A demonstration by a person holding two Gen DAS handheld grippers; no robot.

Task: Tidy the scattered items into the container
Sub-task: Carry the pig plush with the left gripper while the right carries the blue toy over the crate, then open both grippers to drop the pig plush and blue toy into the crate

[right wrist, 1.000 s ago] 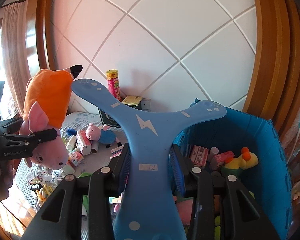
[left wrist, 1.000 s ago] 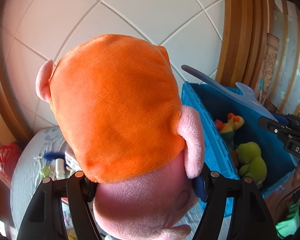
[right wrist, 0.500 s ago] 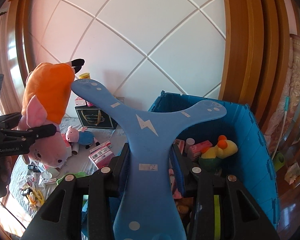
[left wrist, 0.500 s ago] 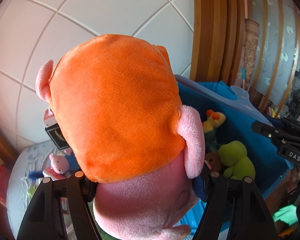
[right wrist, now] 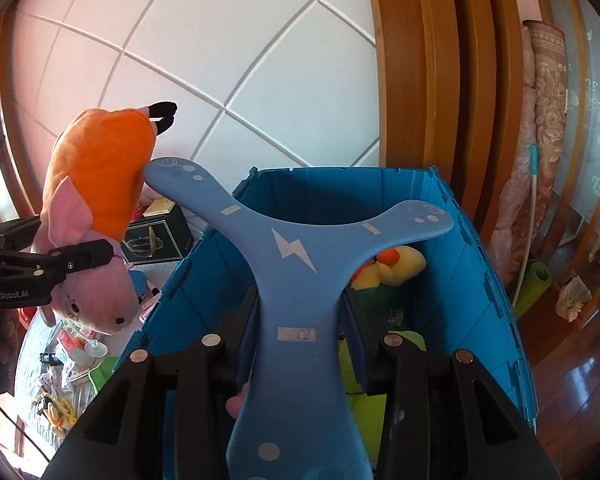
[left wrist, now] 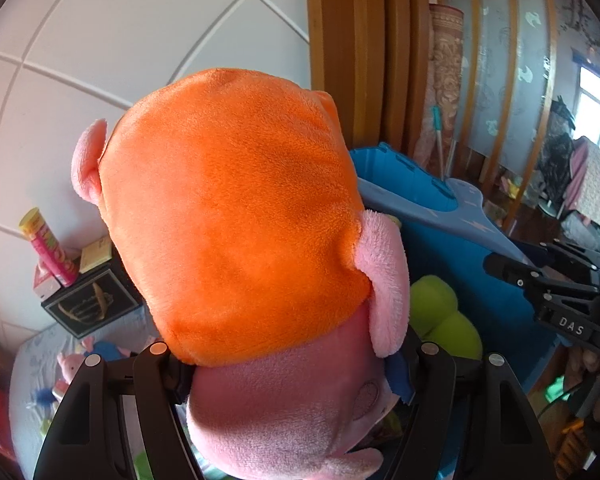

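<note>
My left gripper [left wrist: 288,360] is shut on a pink pig plush in an orange dress [left wrist: 236,232], held upside down in the air beside the bin's left wall; it also shows in the right wrist view [right wrist: 96,184]. My right gripper [right wrist: 298,320] is shut on a blue three-armed boomerang [right wrist: 296,248] held above the open blue bin [right wrist: 488,280]. The boomerang's left tip touches the plush. The bin [left wrist: 472,256] holds a green plush [left wrist: 444,316] and a yellow duck plush [right wrist: 400,262].
On the bed left of the bin lie a small pig plush [left wrist: 84,358], boxes and several small items [right wrist: 68,356]. A black box [right wrist: 156,236] and a chip can [left wrist: 48,246] stand by the white panelled wall. Wooden frame and rolled mats [right wrist: 540,140] are at the right.
Both grippers have swung to the right towards the bin. The boomerang now hangs over the bin's opening and the plush has come up against its left tip.
</note>
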